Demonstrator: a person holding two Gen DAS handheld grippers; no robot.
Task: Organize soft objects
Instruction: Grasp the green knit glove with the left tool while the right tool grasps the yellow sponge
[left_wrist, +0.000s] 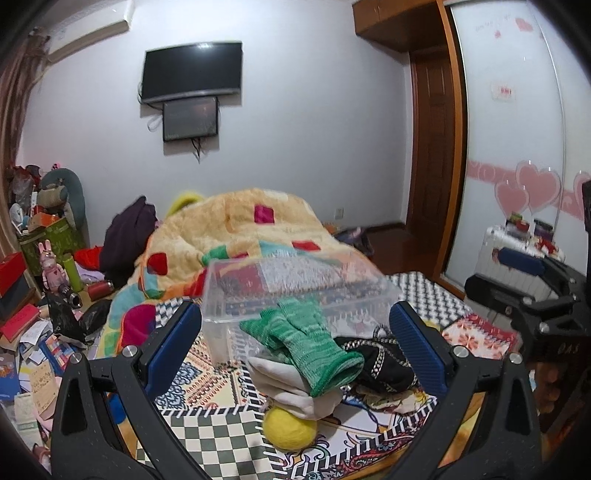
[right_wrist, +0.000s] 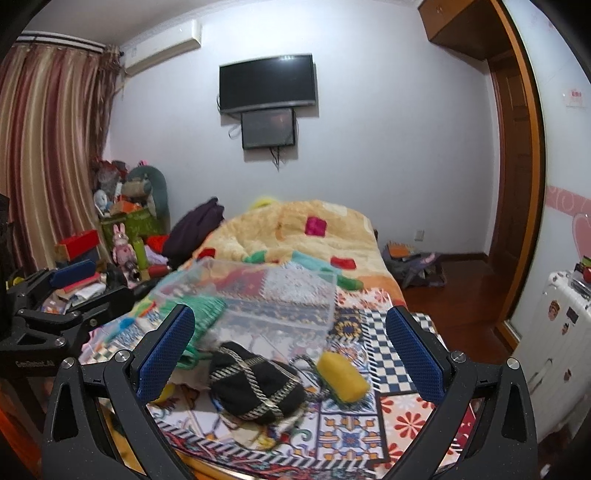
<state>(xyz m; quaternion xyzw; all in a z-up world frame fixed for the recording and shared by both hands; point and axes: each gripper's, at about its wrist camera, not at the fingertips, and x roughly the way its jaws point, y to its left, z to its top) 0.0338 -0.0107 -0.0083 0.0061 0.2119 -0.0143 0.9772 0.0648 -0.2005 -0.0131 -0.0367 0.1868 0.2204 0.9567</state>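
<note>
On the patterned bedspread (left_wrist: 207, 373) lies a pile of soft things: a green knit glove (left_wrist: 310, 343) over white cloth (left_wrist: 291, 387), a yellow ball (left_wrist: 290, 428) under it, and a black pouch with chain trim (left_wrist: 384, 362). A clear plastic box (left_wrist: 291, 291) stands just behind them. The right wrist view shows the black pouch (right_wrist: 255, 380), a yellow sponge (right_wrist: 341, 376), the glove (right_wrist: 201, 321) and the box (right_wrist: 266, 295). My left gripper (left_wrist: 295, 339) is open above the pile. My right gripper (right_wrist: 291, 354) is open above the pouch.
A yellow fleece blanket (left_wrist: 236, 229) is heaped on the bed behind the box. Clutter, boxes and toys (left_wrist: 48, 266) crowd the floor at left. A white suitcase (right_wrist: 557, 332) and wardrobe stand at right. The other gripper shows at each view's edge (left_wrist: 535, 306).
</note>
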